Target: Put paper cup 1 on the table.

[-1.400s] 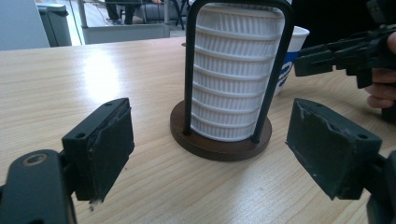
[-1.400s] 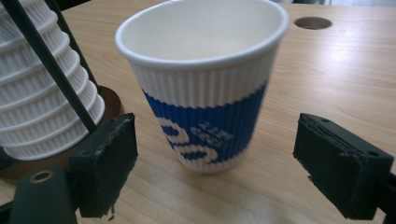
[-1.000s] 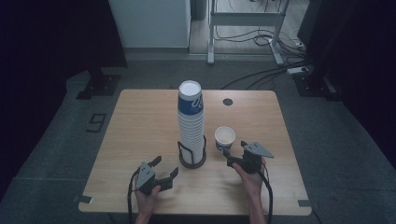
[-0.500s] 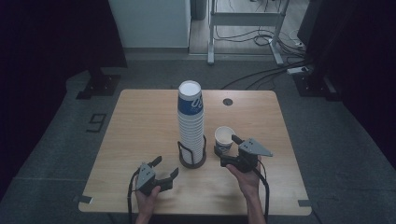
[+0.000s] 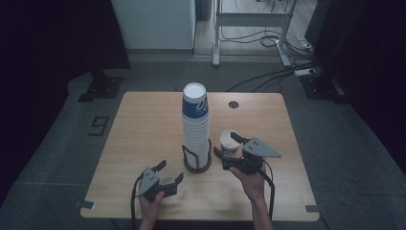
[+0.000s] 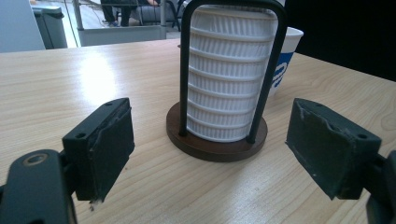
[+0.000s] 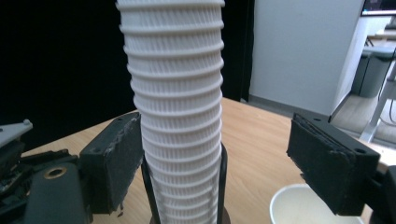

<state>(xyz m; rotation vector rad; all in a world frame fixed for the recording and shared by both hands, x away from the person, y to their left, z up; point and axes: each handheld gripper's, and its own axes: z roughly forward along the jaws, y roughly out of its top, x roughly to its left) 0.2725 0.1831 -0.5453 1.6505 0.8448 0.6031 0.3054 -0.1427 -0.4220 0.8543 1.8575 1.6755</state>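
High view: the single white paper cup with blue print (image 5: 229, 143) stands on the wooden tabletop (image 5: 143, 129) beside the tall cup stack (image 5: 196, 125). Right gripper (image 5: 226, 146) fingers, closing, are still apart around it. It looks light and crushable; grip the sidewall gently. Left gripper (image 5: 170, 172) fingers are apart and empty.

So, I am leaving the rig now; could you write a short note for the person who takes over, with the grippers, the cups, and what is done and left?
Left gripper: open, holds nothing, near the table's front edge, facing the holder.
Right gripper: jaws have just been closing but grip nothing; it hangs by the single cup.
Things: the tall cup stack stands upright in the wire holder; the single cup stands upright, open end up, to its right, apart from it.
Done: one cup is separate from the stack.
Left: probably grasp that cup; no pad presses on it yet.
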